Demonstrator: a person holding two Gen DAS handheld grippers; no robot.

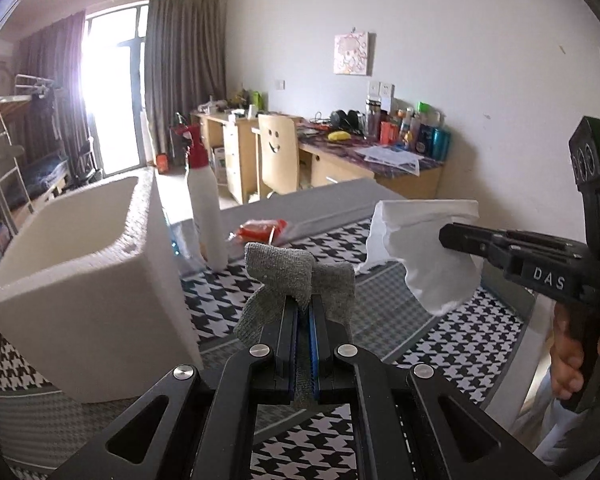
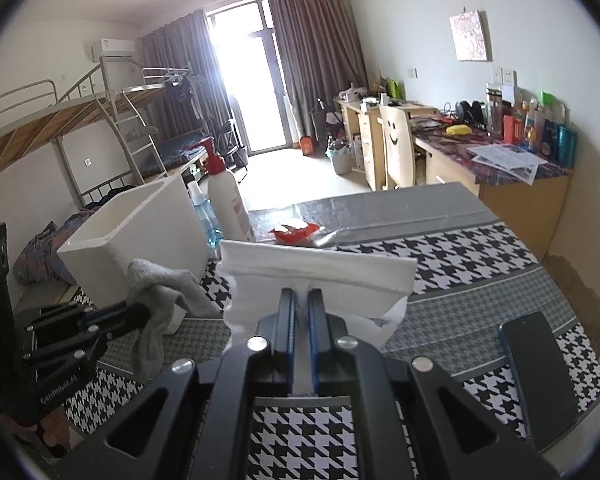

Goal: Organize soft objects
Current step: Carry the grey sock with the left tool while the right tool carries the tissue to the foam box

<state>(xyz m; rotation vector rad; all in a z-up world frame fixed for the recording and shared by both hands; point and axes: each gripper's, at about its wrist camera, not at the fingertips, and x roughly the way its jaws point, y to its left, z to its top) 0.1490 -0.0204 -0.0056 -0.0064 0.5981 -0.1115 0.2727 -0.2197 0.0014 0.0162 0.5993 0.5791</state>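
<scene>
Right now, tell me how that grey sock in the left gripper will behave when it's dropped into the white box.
The grey sock is probably floppy: it droops from the left gripper. It looks light and should crumple rather than roll in the white box.

The right gripper (image 1: 446,236) bore the white letters "DAS" on its black body (seen in the left wrist view). The left gripper (image 2: 148,314) carried "GenRobot.AI" along its side. No other text was legible.
</scene>
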